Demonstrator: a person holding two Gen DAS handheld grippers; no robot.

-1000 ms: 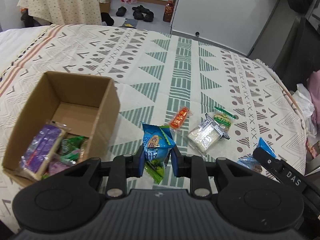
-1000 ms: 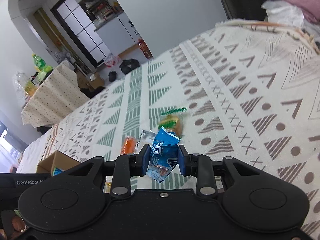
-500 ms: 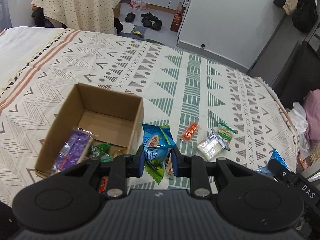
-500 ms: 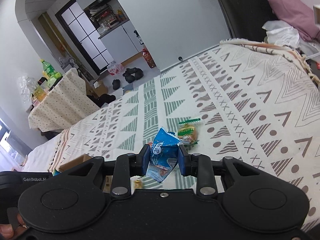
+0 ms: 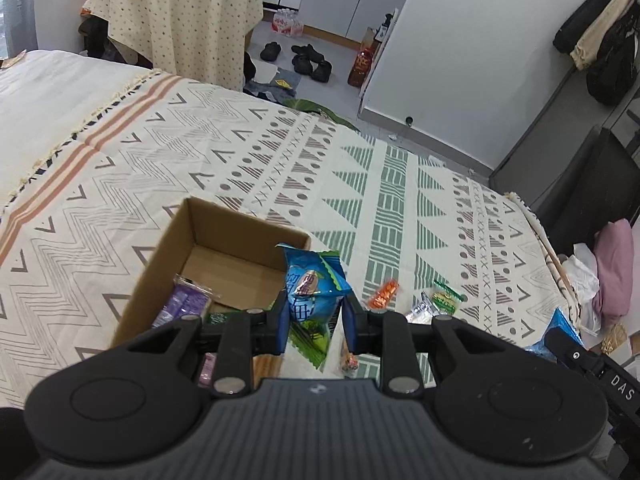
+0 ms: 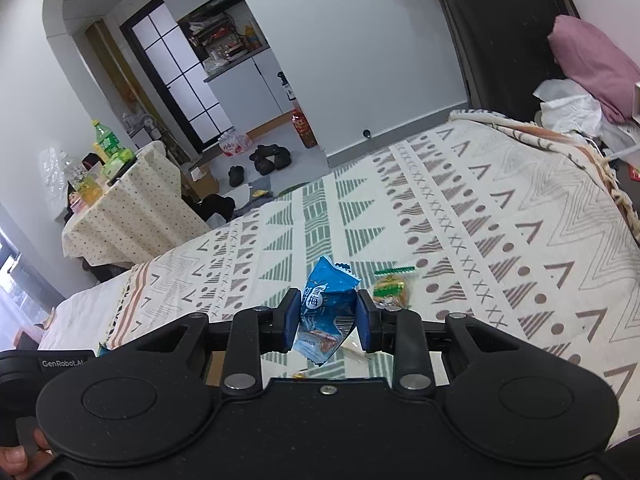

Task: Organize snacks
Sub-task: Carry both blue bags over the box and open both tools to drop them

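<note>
So both hands have lifted off the bed: left gripper (image 5: 316,318) jaws clamp a blue snack packet (image 5: 311,284) beside the cardboard box (image 5: 224,248), right gripper (image 6: 327,322) jaws pinch another blue packet (image 6: 325,304). Drop-off looks next.

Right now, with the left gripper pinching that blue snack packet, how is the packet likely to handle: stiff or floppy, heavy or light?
The blue snack packet probably handles floppy: its crimped top crumples above the left gripper. Likely light, since a narrow pinch carries it without sagging far. The glossy film may be slippery, so it could slide if the grip loosens over the cardboard box.
</note>
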